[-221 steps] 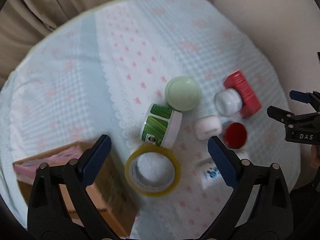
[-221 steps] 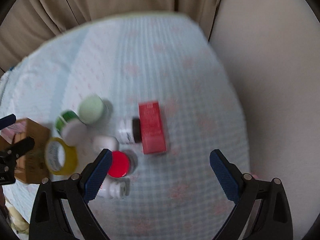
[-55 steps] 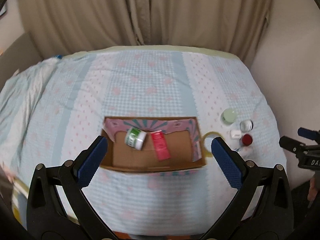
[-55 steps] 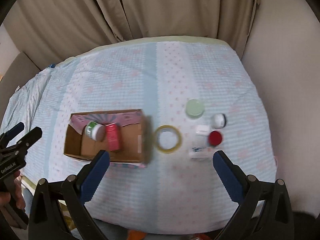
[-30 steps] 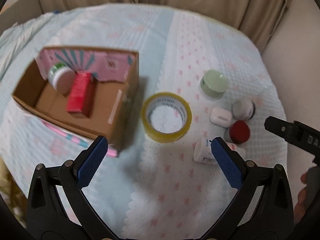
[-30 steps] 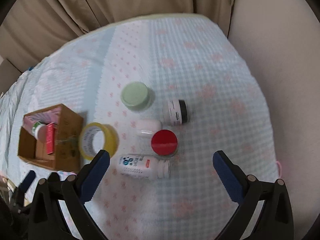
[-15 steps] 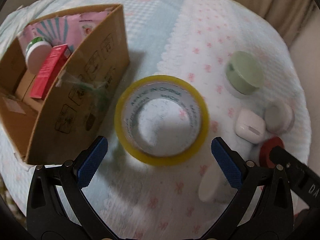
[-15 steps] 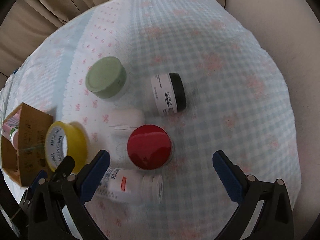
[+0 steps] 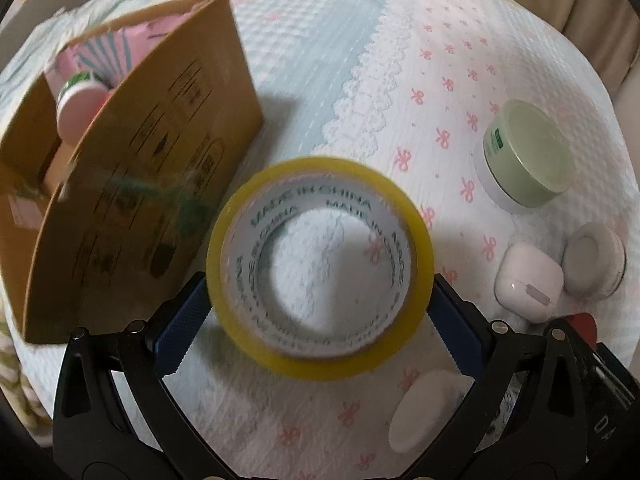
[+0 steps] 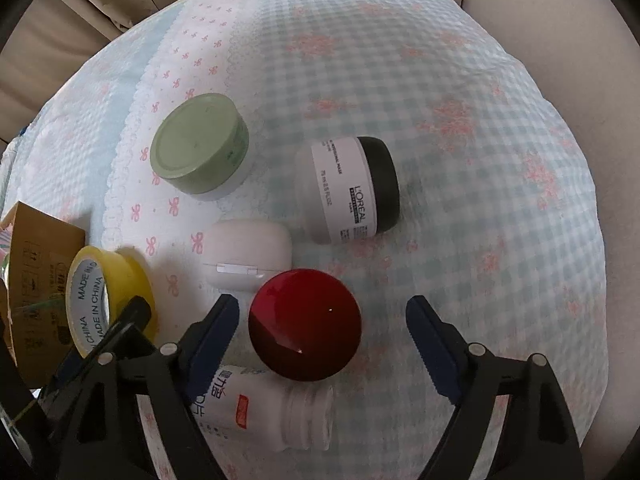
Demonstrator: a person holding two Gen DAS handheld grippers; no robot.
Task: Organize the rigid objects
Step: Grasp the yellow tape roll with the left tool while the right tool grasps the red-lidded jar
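Two wrist views cover the scene. Seen from the left wrist, the left gripper [image 9: 320, 308] points steeply down over a yellow tape roll [image 9: 320, 268] lying flat on the tablecloth [image 9: 320, 60]. Its blue fingers [image 9: 180, 320] sit on either side of the roll, close against the outer rim, though blur makes it impossible to tell whether the pads actually press on it. Just left of the roll stands a cardboard box [image 9: 160, 140], holding a green-and-white jar [image 9: 78, 96] at its far end. To the right are a green-lidded jar [image 9: 524, 156], a white earbud case [image 9: 528, 280] and, touching it, a white tub [image 9: 594, 260] seen end-on. A white bottle [image 9: 424, 412] shows partly behind the right finger.

Through the right wrist camera, the right gripper [image 10: 322, 332] also points nearly straight down, straddling a red-lidded jar [image 10: 304, 324]. Its jaws are closing, with the jar between them; the left finger is close to the lid, while a clear gap remains at the right finger, so nothing is gripped. The white bottle [image 10: 264, 412] lies on its side just below the jar, partly under the left finger. The earbud case [image 10: 246, 254] sits just above the red lid, the green-lidded jar [image 10: 200, 144] farther up, and the white tub [image 10: 352, 192] with its black cap lies on its side to the right of them. At the left edge, the tape roll [image 10: 108, 300] stands beside the box [image 10: 40, 272], with the other gripper's black frame at it.
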